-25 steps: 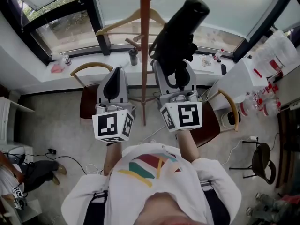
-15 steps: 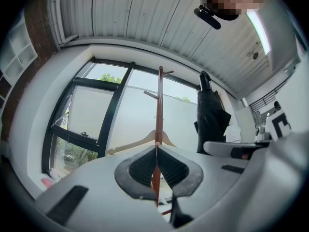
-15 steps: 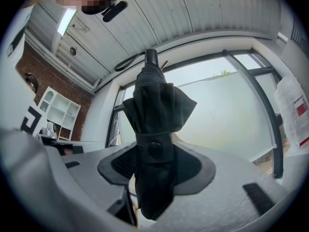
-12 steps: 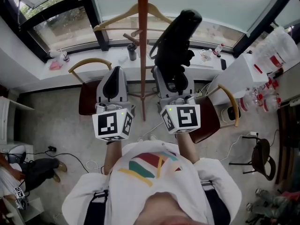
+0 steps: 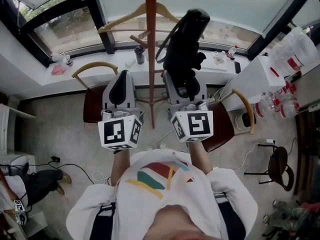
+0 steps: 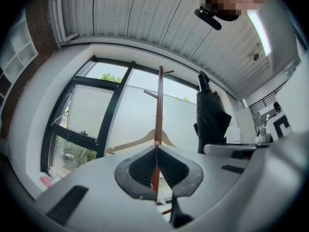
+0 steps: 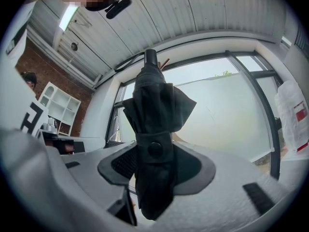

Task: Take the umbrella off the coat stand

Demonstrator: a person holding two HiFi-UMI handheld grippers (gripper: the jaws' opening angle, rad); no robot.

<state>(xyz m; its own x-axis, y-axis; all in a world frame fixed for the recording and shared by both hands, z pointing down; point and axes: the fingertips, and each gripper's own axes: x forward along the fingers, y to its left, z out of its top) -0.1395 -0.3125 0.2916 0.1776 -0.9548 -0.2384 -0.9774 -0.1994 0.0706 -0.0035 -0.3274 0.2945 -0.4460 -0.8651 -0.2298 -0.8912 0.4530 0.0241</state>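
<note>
A folded black umbrella (image 5: pixel 184 49) stands upright between the jaws of my right gripper (image 5: pixel 184 86), which is shut on its lower part; the strap with its snap button (image 7: pixel 155 149) sits right at the pads. The umbrella (image 6: pixel 208 115) hangs free to the right of the brown coat stand pole (image 5: pixel 151 44), apart from it. My left gripper (image 5: pixel 120 90) is shut with nothing in it, its tips meeting in line with the coat stand pole (image 6: pixel 158 110). A wooden hanger (image 5: pixel 131 18) hangs on the stand.
Two wooden chairs (image 5: pixel 92 96) (image 5: pixel 227 124) stand under the window sill (image 5: pixel 80 69), which carries small bottles. A white table with plastic bags (image 5: pixel 292 59) is at the right. A black stool (image 5: pixel 280 171) and cables lie on the floor.
The umbrella and my right gripper have sunk a little and drifted slightly left in the head view. The left gripper has stayed put.
</note>
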